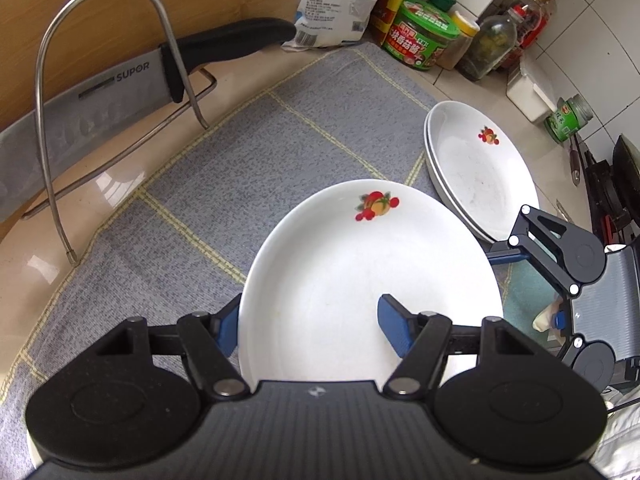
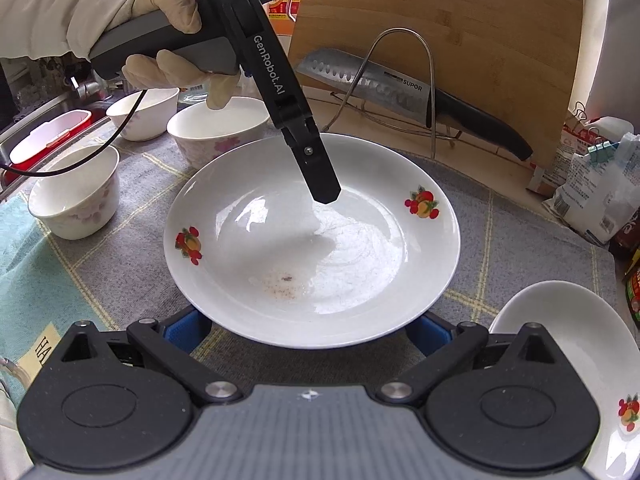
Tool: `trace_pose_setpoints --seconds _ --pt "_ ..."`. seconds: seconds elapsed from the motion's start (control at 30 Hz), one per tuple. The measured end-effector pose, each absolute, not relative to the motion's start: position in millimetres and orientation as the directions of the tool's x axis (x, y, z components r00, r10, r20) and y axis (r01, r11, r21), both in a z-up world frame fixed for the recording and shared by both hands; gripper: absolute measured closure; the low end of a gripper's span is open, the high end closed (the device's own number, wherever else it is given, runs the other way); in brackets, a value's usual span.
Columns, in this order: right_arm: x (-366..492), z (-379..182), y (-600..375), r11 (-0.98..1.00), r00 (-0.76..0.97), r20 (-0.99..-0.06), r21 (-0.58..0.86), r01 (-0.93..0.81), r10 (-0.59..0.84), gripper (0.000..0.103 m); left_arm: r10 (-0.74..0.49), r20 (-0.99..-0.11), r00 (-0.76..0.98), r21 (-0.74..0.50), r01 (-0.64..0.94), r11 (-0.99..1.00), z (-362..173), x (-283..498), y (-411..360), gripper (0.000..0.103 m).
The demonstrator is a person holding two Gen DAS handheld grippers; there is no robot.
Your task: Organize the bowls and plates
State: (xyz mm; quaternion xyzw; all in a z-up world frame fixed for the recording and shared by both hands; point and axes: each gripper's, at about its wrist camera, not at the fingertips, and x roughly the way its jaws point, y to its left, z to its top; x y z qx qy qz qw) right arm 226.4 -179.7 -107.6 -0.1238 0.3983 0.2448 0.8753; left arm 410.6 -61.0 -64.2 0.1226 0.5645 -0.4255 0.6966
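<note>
A white plate with fruit prints [image 1: 360, 280] [image 2: 312, 240] lies on the grey mat. My left gripper [image 1: 308, 328] is open astride its rim, one blue pad [image 1: 394, 330] over the inside, the other outside; in the right wrist view its finger [image 2: 320, 172] hangs over the plate's middle. My right gripper [image 2: 308, 328] is open, its blue pads on either side under the plate's near rim. Two stacked white plates [image 1: 480, 168] [image 2: 568, 344] lie to the right. Three white flowered bowls [image 2: 76, 196] [image 2: 218, 126] [image 2: 142, 114] stand at the left.
A wire rack [image 1: 108, 92] holds a Supor knife [image 1: 92, 104] against a bamboo board [image 2: 460, 40]. Bags, jars and bottles [image 1: 424, 36] line the tiled back wall. A red and white lidded box [image 2: 48, 140] and the sink lie at far left.
</note>
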Motion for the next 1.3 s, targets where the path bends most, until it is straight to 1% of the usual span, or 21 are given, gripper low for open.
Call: trace_pose_setpoints --seconds 0.3,0.63,1.03,1.3 --pt "213.1 -88.8 -197.6 0.857 0.582 -0.750 -0.040 -0.514 0.314 0.000 -0.464 -0.885 0.023 -0.293 0.749 0.594 -46.8 398.9 -83.0 0.035" --pt "195.5 -72.3 -239.8 0.900 0.636 -0.733 -0.075 -0.430 0.243 0.000 -0.491 -0.871 0.027 -0.269 0.810 0.521 -30.6 392.9 -143.5 0.035" --pt "180.0 -71.7 -297.5 0.948 0.661 -0.739 -0.105 -0.300 0.127 0.000 -0.510 -0.860 -0.030 -0.269 0.875 0.403 -36.9 390.2 -227.9 0.034" --pt "178.3 -78.2 -323.5 0.964 0.657 -0.749 -0.106 -0.242 0.083 0.000 -0.512 -0.857 -0.058 -0.272 0.894 0.355 -46.4 392.6 -268.7 0.034"
